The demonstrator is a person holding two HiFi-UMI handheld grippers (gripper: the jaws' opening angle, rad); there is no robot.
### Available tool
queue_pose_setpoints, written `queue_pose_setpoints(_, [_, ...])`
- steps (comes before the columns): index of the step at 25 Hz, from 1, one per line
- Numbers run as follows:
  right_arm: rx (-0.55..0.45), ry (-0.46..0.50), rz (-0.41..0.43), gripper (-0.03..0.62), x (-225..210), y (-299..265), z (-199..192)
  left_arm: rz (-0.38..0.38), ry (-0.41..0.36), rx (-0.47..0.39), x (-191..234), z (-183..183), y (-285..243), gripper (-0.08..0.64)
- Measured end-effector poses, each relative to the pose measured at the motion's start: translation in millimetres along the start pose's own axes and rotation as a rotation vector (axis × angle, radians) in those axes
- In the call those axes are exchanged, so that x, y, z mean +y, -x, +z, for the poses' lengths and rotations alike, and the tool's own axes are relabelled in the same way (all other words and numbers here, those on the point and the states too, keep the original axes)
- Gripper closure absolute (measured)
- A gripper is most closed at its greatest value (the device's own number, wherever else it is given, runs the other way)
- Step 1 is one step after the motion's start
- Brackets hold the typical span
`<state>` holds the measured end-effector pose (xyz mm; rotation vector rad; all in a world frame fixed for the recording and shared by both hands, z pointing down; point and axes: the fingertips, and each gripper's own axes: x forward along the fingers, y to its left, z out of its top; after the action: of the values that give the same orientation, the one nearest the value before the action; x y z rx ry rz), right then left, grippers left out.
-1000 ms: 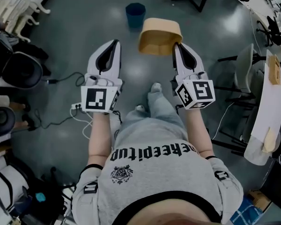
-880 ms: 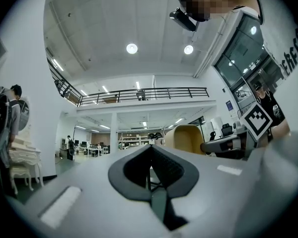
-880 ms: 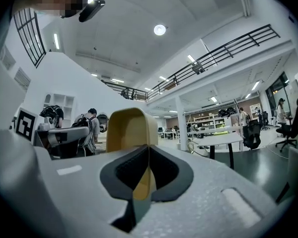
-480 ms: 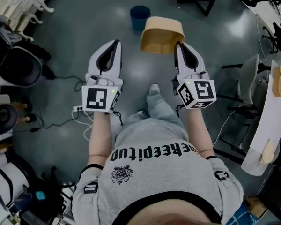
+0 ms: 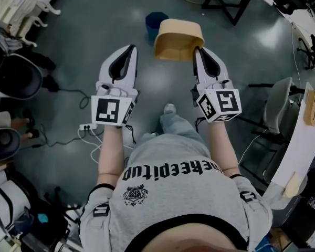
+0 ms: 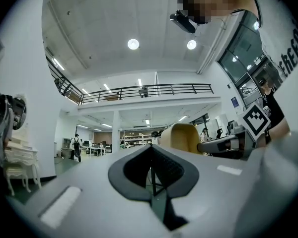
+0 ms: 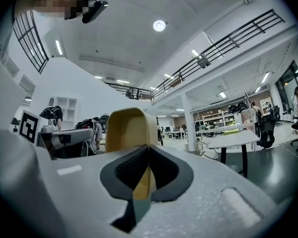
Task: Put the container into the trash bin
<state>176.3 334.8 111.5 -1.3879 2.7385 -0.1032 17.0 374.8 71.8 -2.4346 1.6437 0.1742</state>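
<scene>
The left gripper (image 5: 127, 50) is riding out in front of the person with its fingers pressed together and nothing between them. It is playing no part in the carry. Just to its right and further ahead, the dark blue trash bin (image 5: 154, 19) is standing on the grey floor (image 5: 89, 30), its right side hidden behind the container (image 5: 178, 40).

The container is hanging in the air above the floor. The right gripper (image 5: 198, 52) is clamping its fingers on the thin wall at the container's right-hand near corner. It is a tan, open-topped tub with rounded corners, empty inside, its mouth facing up and its long axis running left to right.

From the fingers, the bin is lying ahead and to the left, so the coming move is probably calling for the right gripper to carry the tub forward and leftward until it is sitting over the bin's mouth. The tub is looking wider than the bin's opening, so it may need tilting.
</scene>
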Motion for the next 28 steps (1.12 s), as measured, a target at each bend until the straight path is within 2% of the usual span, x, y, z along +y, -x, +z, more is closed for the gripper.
queue_pose_setpoints(8, [-0.003,-0.014,0.033,0.580,-48,-40,4,0.046,-0.026,0.045,6,-12,-57,0.541])
queue_pose_setpoints(14, [-0.010,-0.030,0.053,0.580,-75,-59,4,0.067,-0.028,0.013,3,-12,-90,0.541])
queue_pose_setpoints(24, [-0.007,-0.041,0.049,0.580,-96,-88,0,0.054,-0.047,0.039,15,-26,-121,0.541])
queue_pose_setpoints(28, [-0.004,-0.042,0.029,0.580,-107,-108,-3,0.040,-0.028,0.041,27,-37,-142,0.541])
